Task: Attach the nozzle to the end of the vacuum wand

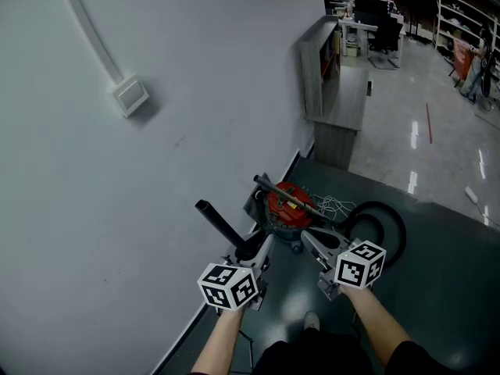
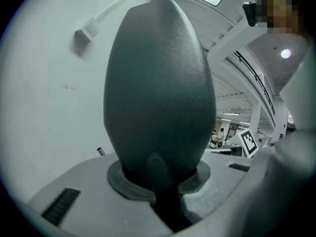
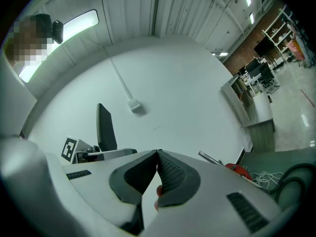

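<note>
In the head view my left gripper (image 1: 254, 248) is shut on a black vacuum nozzle (image 1: 223, 225) that slants up and left toward the wall. The nozzle (image 2: 158, 93) fills the left gripper view, seated between the jaws. My right gripper (image 1: 314, 242) is shut with nothing in it; its ribbed pads (image 3: 170, 174) meet in the right gripper view. Just ahead on the floor lies the red vacuum (image 1: 291, 207) with its metal wand (image 1: 283, 194) across it. The wand's end (image 3: 212, 157) and the nozzle (image 3: 105, 129) also show in the right gripper view.
A white wall (image 1: 117, 209) with a small box and conduit (image 1: 130, 96) stands at the left. A black hose (image 1: 387, 223) loops to the vacuum's right, with white cable (image 1: 337, 207) beside it. A grey cabinet (image 1: 332, 84) stands beyond.
</note>
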`<control>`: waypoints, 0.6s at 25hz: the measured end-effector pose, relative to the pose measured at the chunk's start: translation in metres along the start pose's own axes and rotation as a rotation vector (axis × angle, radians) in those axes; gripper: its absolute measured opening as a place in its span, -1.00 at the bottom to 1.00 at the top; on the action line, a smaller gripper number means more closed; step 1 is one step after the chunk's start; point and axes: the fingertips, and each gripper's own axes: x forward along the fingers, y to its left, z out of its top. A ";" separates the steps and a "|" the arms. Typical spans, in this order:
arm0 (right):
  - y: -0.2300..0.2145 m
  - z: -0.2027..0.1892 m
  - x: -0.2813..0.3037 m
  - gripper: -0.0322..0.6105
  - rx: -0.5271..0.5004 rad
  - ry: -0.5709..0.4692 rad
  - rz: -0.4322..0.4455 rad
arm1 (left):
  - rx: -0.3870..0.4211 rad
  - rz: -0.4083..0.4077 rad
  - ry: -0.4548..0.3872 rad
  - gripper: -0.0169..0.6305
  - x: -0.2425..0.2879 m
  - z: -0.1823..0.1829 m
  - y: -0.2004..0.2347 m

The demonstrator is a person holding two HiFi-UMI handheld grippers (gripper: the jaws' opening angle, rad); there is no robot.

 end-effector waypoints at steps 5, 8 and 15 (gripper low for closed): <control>-0.027 0.002 0.008 -0.84 0.031 0.019 0.009 | -0.012 0.026 -0.003 -0.68 0.023 0.005 0.010; -0.036 0.003 0.017 -0.84 0.043 0.031 0.019 | -0.016 0.041 0.002 -0.68 0.033 0.007 0.020; -0.062 0.006 0.043 -0.84 0.060 0.055 0.028 | -0.029 0.065 0.007 -0.68 0.058 0.012 0.046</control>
